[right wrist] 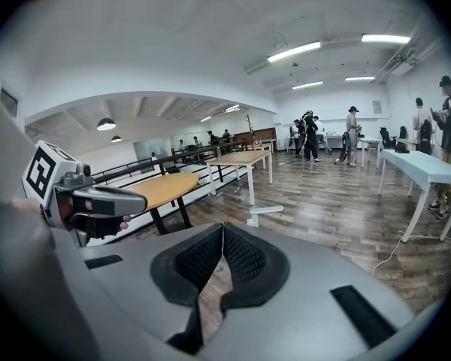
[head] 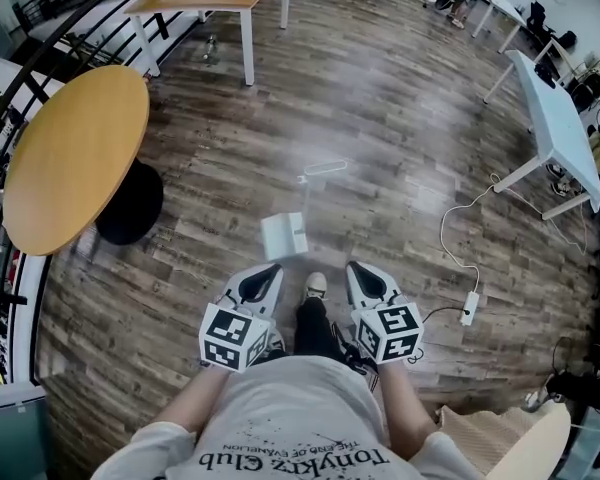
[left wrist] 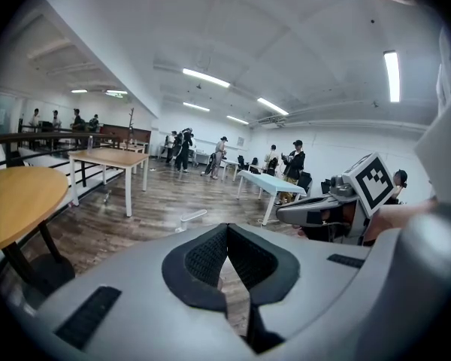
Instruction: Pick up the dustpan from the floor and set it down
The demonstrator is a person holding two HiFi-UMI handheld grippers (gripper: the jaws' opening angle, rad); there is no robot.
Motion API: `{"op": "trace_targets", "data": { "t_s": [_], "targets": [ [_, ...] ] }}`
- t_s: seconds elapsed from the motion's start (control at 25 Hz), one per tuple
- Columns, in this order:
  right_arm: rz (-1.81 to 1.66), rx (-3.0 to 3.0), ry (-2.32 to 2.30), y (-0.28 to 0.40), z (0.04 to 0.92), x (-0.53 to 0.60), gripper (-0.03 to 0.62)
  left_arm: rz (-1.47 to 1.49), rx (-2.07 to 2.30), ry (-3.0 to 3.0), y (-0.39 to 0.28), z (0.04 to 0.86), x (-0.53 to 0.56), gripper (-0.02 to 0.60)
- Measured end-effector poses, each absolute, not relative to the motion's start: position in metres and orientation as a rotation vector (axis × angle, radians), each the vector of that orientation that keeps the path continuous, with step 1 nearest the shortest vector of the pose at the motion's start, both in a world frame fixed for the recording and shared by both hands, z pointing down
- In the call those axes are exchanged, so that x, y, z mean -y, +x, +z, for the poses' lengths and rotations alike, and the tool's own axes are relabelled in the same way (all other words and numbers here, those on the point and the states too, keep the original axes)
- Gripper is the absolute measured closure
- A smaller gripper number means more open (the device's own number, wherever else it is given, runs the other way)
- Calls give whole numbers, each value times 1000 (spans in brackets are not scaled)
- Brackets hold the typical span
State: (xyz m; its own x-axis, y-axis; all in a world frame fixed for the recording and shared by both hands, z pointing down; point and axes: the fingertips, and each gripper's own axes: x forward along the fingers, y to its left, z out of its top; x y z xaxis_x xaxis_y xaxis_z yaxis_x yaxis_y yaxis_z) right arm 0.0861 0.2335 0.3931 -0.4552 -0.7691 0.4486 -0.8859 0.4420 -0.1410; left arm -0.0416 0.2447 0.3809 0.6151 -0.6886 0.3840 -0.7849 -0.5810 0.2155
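The dustpan (head: 285,235) stands on the wooden floor (head: 410,108), just beyond the left claw (head: 265,271) and apart from it. The left claw and the right claw (head: 363,268) are side by side near the person. Both have their jaws closed together and hold nothing.

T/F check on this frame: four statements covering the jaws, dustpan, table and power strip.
1. The left gripper and right gripper both have jaws together with nothing between them. True.
2. The dustpan is held by the right gripper. False: it sits on the floor ahead of both grippers, untouched.
3. A round wooden table stands on the person's left. True.
4. The power strip lies on that table. False: it lies on the floor, at the right.
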Motion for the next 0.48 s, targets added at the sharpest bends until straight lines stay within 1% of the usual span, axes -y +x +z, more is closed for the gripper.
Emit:
{"op": "trace_targets", "data": {
  "t_s": [0.48],
  "targets": [
    [491,2432,1332,129,393,-78,568,366,1286,2439,-5,380,-87,558]
  ]
}}
